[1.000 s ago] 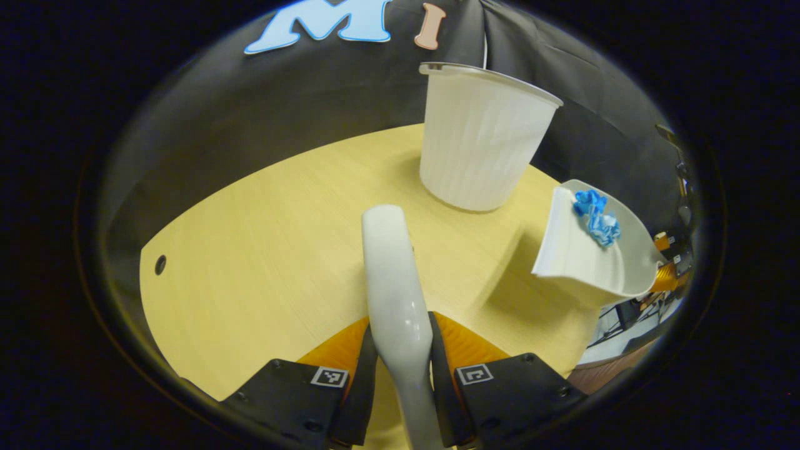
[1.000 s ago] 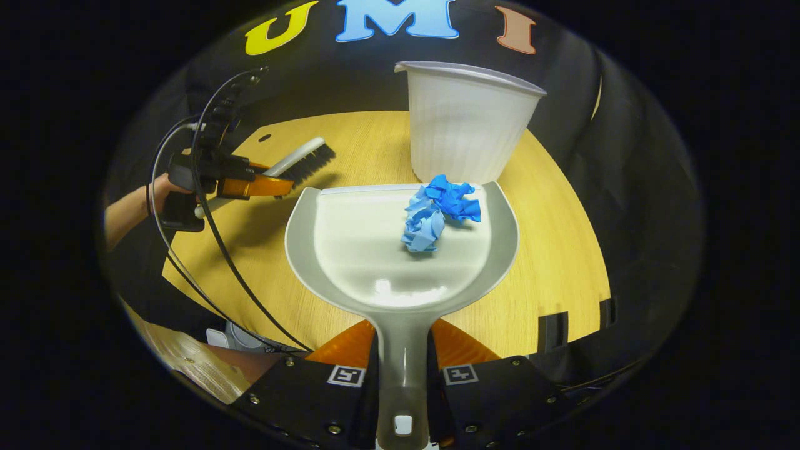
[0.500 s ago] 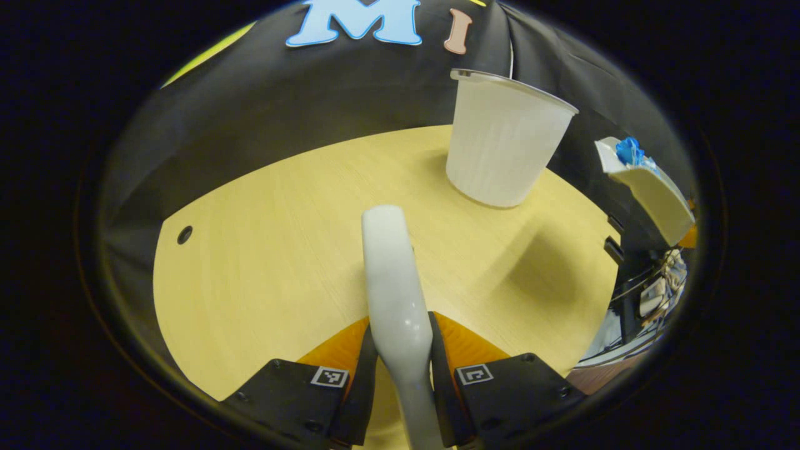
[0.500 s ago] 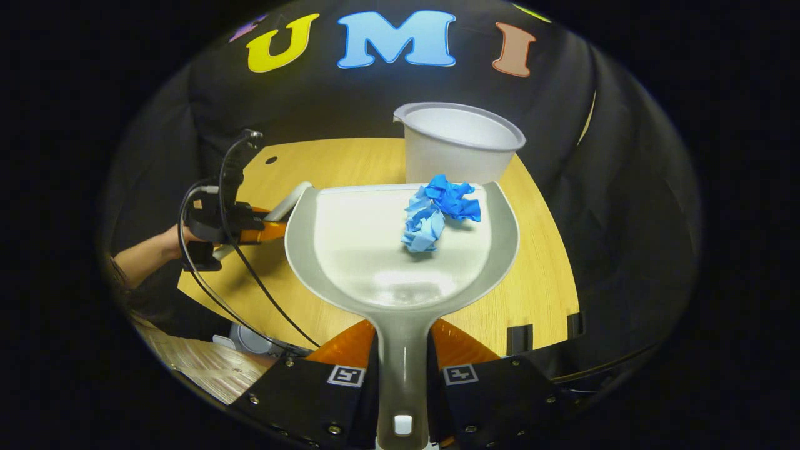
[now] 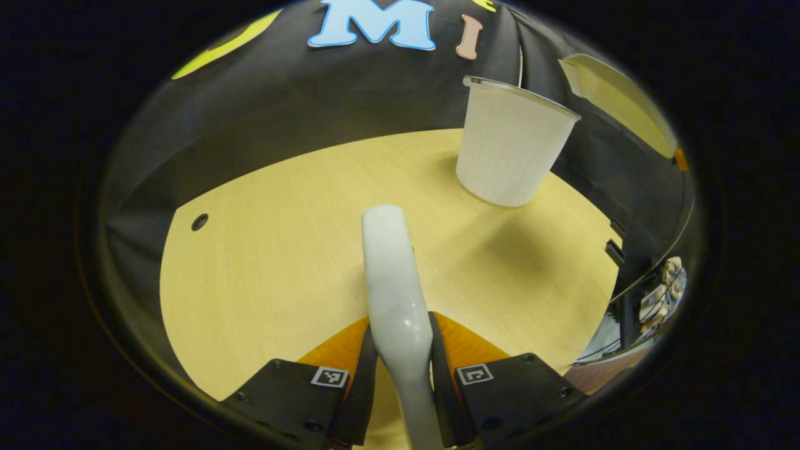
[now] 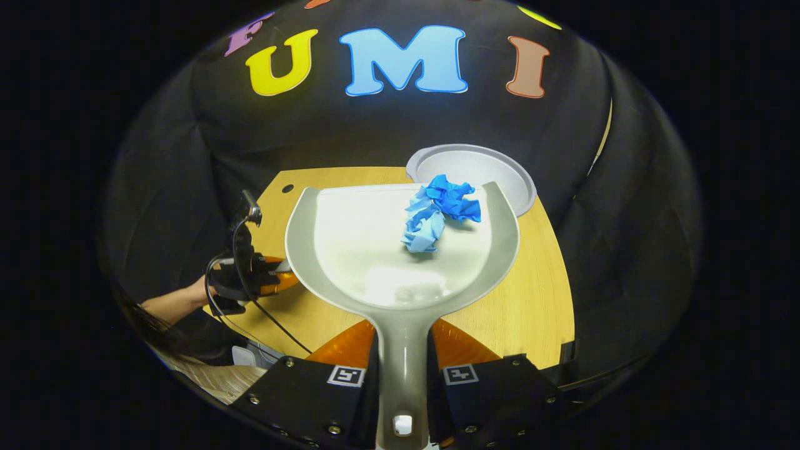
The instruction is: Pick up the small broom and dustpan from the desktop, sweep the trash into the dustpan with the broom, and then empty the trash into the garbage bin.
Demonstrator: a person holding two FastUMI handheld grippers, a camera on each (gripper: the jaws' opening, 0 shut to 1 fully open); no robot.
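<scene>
Right gripper (image 6: 403, 375): both fingers clamped on the dustpan (image 6: 400, 250) handle. Pan held high and level, front lip above the garbage bin (image 6: 475, 172), presumably so the blue crumpled trash (image 6: 440, 212) stays put until tipping. Left gripper (image 5: 400, 369): closed on the small broom (image 5: 394, 281) handle, held low over the desktop (image 5: 281, 250), clear of the bin.

1. I see a light wooden desktop (image 5: 281, 250) with a rounded edge.
2. A white ribbed garbage bin (image 5: 512, 150) stands upright on its far right part.
3. A small round hole (image 5: 199, 221) sits near the desktop's far left edge.
</scene>
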